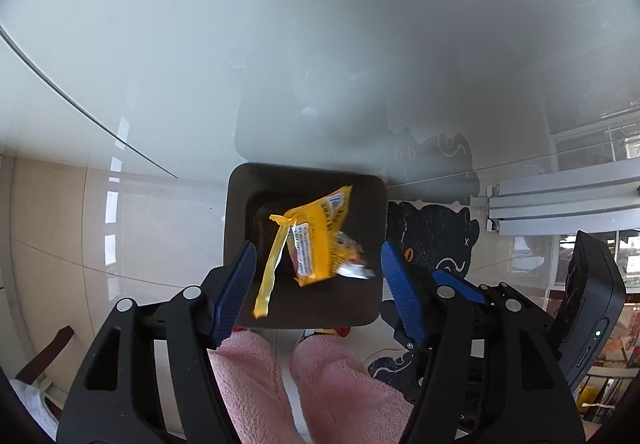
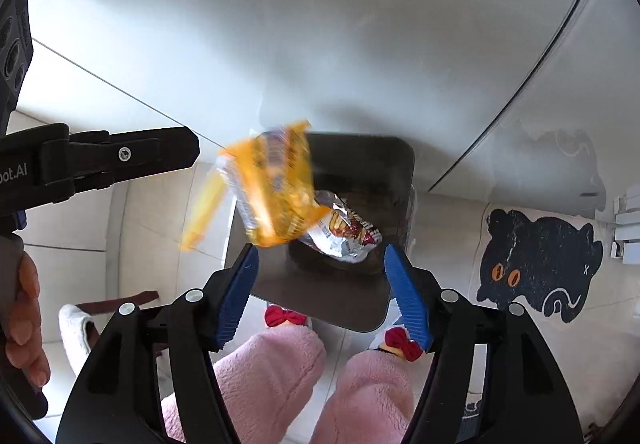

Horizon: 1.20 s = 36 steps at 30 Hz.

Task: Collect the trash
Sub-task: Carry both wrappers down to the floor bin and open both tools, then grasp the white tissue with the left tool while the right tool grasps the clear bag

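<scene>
Above the dark bin, I hold both claws released, left gripper and right gripper, so yellow wrapper and silver wrapper at twelve o'clock drop in.

A home is shown, most likely a living or dining area. The floor is laid with glossy pale tiles, and a rug printed with a black cartoon cat is spread on it beside the edge of a white glass-topped surface. A small dark waste bin is set on the floor just below that edge. Fluffy pink pyjama trousers and slippers with red bows are worn by the person standing there. A light slipper is left lying on the tiles. Sliding-door tracks are seen by the rug.
</scene>
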Each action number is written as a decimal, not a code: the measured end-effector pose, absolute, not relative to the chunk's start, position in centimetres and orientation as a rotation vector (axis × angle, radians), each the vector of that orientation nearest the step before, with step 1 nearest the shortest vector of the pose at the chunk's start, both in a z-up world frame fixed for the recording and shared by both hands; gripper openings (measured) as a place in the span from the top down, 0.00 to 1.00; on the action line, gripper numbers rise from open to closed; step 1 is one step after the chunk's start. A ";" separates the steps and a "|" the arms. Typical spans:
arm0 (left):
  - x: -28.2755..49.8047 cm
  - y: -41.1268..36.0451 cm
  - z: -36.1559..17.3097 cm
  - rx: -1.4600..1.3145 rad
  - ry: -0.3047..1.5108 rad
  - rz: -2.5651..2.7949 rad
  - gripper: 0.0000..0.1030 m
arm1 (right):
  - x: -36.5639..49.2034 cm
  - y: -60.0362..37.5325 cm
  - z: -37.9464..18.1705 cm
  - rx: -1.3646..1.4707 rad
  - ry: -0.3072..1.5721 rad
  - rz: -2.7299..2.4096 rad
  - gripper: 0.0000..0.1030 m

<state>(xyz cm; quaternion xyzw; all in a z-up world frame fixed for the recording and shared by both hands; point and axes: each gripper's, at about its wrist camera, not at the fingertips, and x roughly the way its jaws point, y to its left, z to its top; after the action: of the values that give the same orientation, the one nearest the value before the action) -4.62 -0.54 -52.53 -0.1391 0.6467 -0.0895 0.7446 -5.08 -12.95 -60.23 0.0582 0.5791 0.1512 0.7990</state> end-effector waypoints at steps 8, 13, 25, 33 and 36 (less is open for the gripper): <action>-5.1 0.3 -46.6 -0.302 1.366 -0.173 0.26 | -6.7 -15.1 -54.0 0.105 1.205 0.316 0.33; -6.9 1.5 -40.0 -0.312 1.290 -0.171 0.16 | -8.7 -18.4 -46.5 0.156 1.097 0.272 0.08; -7.2 1.9 -24.0 -0.233 1.027 -0.181 0.08 | -9.6 -23.8 -28.4 0.227 0.769 0.220 0.03; -2.9 0.0 -19.3 -0.179 0.943 -0.220 0.08 | -4.2 -25.1 -24.1 0.233 0.725 0.151 0.04; -1.5 -0.4 -18.9 -0.159 0.935 -0.231 0.08 | -2.6 -25.7 -24.4 0.284 0.762 0.135 0.11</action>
<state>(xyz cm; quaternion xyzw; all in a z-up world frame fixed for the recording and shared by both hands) -1.46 -0.39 -18.90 -0.0764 0.4492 -0.1110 0.8832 -2.63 -25.67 -24.41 0.1379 0.3704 0.0654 0.9162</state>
